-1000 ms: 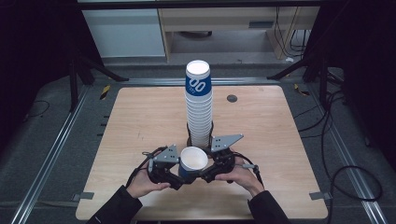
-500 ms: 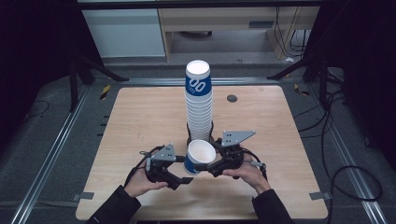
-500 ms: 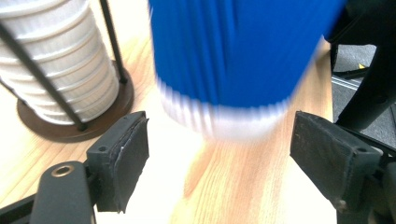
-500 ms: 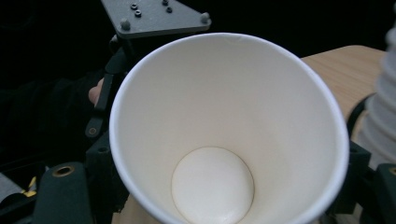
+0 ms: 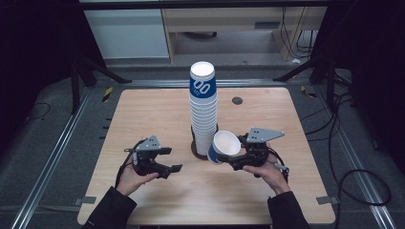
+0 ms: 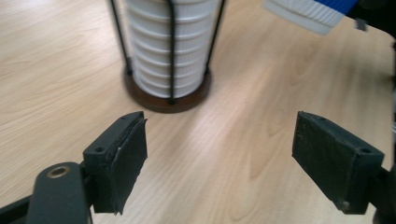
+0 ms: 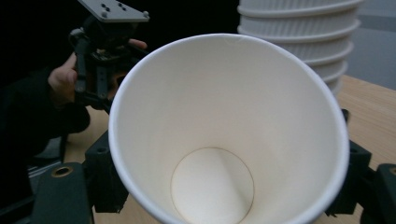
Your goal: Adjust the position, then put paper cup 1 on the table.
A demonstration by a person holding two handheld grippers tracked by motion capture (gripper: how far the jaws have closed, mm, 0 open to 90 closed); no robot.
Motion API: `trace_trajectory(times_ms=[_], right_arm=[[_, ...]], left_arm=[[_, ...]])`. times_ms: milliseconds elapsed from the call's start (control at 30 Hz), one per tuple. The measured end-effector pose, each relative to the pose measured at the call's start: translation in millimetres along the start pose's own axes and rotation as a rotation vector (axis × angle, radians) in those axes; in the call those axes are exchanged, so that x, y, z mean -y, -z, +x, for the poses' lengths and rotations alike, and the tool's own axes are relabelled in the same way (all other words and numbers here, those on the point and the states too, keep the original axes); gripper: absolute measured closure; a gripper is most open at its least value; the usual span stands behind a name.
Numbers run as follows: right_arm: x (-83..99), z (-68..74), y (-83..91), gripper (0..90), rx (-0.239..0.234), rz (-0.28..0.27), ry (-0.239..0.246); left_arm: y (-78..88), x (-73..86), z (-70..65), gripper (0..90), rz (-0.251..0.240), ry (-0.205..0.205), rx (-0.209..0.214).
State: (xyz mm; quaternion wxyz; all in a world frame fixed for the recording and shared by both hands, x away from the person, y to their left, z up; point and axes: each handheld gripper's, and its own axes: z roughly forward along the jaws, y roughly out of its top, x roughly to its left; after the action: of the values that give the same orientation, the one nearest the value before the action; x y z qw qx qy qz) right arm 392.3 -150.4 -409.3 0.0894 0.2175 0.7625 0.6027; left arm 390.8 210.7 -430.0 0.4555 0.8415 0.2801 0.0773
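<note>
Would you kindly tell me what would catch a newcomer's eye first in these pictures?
First, the tall stack of paper cups in a wire holder at the middle of the wooden table, topped by a blue-banded cup. Next, the single cup just right of the stack, tilted with its white mouth upward, gripped by the right claw. The left claw hangs open and empty left of the stack.

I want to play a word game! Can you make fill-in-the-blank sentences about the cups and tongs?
1. The right tongs hold one paper ____.
2. The left tongs are ____ and hold nothing.
3. The tall cup stack stands in a holder on the wooden ____.
4. The held paper cup is ____ inside.

Missing words: cup; open; table; empty
</note>
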Motion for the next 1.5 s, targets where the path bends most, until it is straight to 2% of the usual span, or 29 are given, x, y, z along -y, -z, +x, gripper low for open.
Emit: trace_trajectory(times_ms=[200, 400, 500, 667, 767, 867, 967, 1067, 1167, 1233, 1500], right_arm=[[0.6, -7.7, 10.9, 21.2, 0.101, 0.012, -0.007], [1.3, -18.8, 19.7, 20.9, 0.247, 0.03, -0.019], [2.9, -27.4, 25.5, 20.8, 0.321, 0.052, -0.04], [4.4, -44.1, 37.9, 20.6, 0.443, 0.075, -0.067], [4.9, -52.1, 45.0, 20.6, 0.496, 0.071, -0.087], [6.8, -59.0, 48.7, 20.4, 0.551, 0.093, -0.087], [10.6, -67.6, 50.1, 20.3, 0.578, 0.102, -0.109], [16.8, -76.3, 49.9, 20.3, 0.597, 0.138, -0.122], [22.9, -82.6, 49.8, 20.2, 0.62, 0.176, -0.122], [27.3, -86.4, 51.3, 20.2, 0.638, 0.172, -0.136], [45.0, -102.5, 55.4, 20.2, 0.696, 0.224, -0.165]], left_arm=[[4.5, 2.8, 7.5, 17.7, -0.013, 0.027, -0.038], [8.8, 5.8, 16.1, 17.6, -0.02, 0.061, -0.076], [10.5, 7.8, 20.2, 17.7, -0.023, 0.076, -0.08], [12.3, 9.4, 22.6, 17.8, -0.018, 0.077, -0.116], [13.4, 9.9, 23.9, 18.0, -0.02, 0.08, -0.128], [14.4, 10.6, 26.6, 19.4, -0.022, 0.091, -0.137], [16.1, 11.1, 28.2, 19.7, -0.024, 0.099, -0.165], [18.1, 11.0, 30.0, 20.5, -0.029, 0.11, -0.192], [20.0, 10.6, 32.5, 20.5, -0.028, 0.124, -0.207], [22.1, 10.2, 33.4, 20.5, -0.036, 0.132, -0.213], [26.0, 9.2, 34.2, 20.5, -0.043, 0.126, -0.236]])
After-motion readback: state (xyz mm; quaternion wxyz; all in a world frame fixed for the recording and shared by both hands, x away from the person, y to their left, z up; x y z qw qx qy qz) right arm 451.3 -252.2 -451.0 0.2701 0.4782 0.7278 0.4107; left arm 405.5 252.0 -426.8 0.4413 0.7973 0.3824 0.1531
